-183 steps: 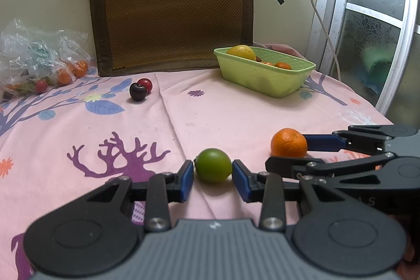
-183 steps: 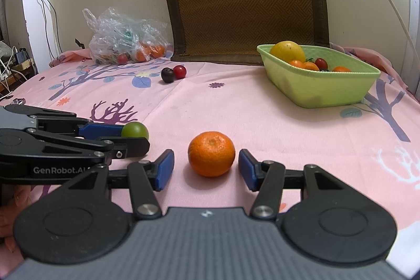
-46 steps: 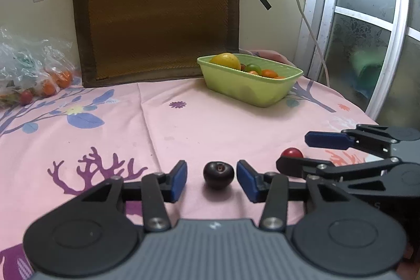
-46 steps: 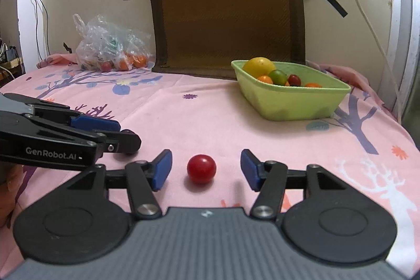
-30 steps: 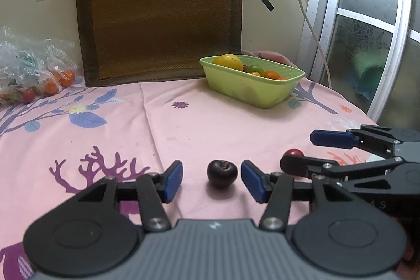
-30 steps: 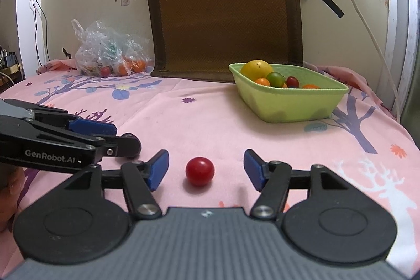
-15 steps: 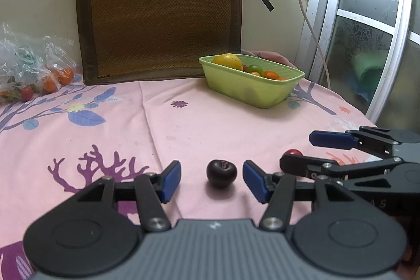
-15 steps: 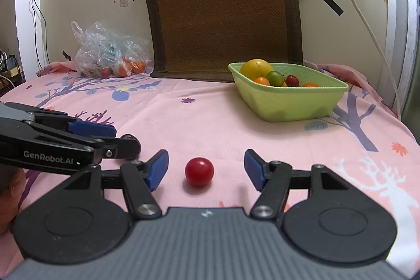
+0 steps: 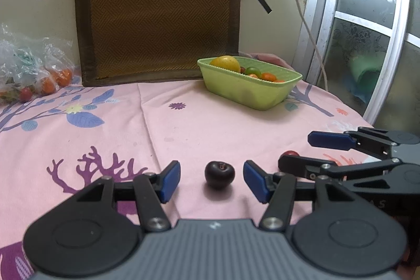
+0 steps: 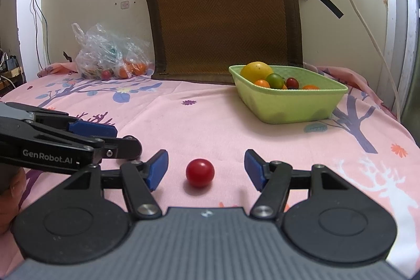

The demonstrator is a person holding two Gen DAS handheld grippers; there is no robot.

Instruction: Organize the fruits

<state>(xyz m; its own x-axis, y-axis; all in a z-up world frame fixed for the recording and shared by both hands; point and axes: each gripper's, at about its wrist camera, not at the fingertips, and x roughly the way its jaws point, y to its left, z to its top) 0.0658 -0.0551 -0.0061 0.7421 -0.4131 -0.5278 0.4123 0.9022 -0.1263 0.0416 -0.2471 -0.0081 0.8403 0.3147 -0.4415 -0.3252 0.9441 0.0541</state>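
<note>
Both grippers, left (image 9: 212,179) and right (image 10: 206,169), gape around a plum (image 9: 219,174) and tomato (image 10: 200,172); basket (image 10: 294,106) stands beyond, unobstructed.

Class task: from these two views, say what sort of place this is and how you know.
Probably a home room: a floral pink cloth covers the surface, a woven mat leans against the wall, and a green fruit basket sits there.

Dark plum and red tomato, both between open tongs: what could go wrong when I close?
1. The plum and tomato are round and lie loose on the cloth; an off-centre pinch could roll them away.
2. The left tongs and right tongs sit close together, so they may knock each other when lifting towards the basket.
</note>
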